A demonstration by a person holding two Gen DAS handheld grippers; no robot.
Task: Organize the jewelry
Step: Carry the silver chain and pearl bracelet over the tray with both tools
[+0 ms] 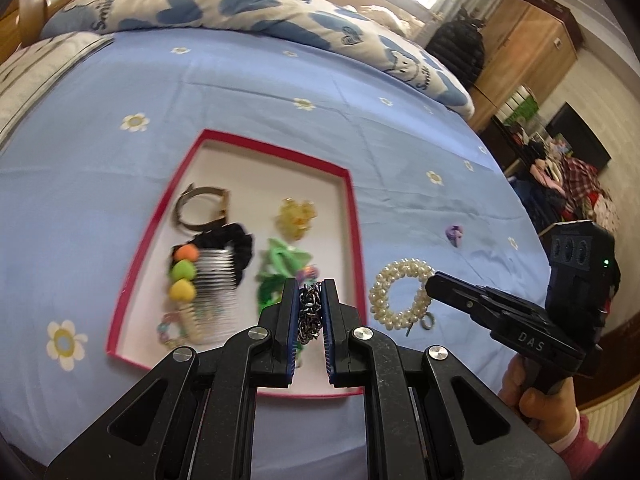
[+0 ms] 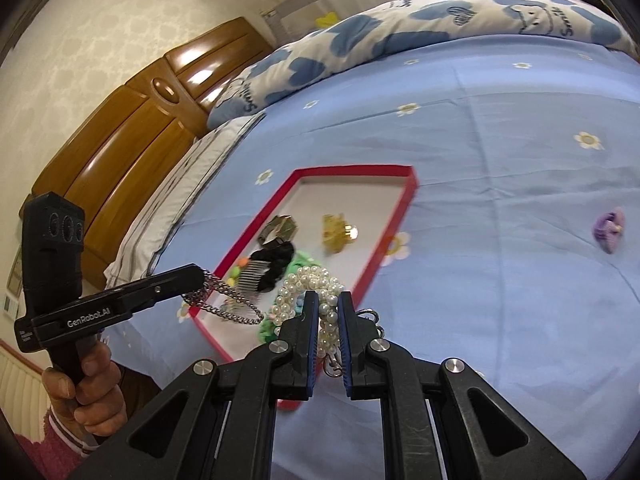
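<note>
Resting on a light-blue bedsheet printed with white flowers, a shallow red-rimmed white tray holds a watch with a grey band, a black scrunchie, a silver hair comb, a clip of orange, green and yellow felt hearts, a green fabric bow and a translucent yellow hair claw.

Left wrist view: the left gripper is clamped on a bunched silver metal chain, held above the tray's near right part. The right gripper reaches in from the right, its tip closed on the rim of a white pearl-bead bracelet over the sheet just beside the tray's right rim. A small purple knitted ornament lies on the sheet, well apart from the tray.

Right wrist view: the pearl bracelet sits pinched between the right gripper fingers, with a curled silver clasp showing at their right side. This view alone shows the chain hanging in loose loops from the left gripper, draped across the tray's near corner. The purple ornament appears far right. A blue-and-white heart-print quilt and a brown wooden headboard border the bed; the left wrist view instead shows a wooden wardrobe.
</note>
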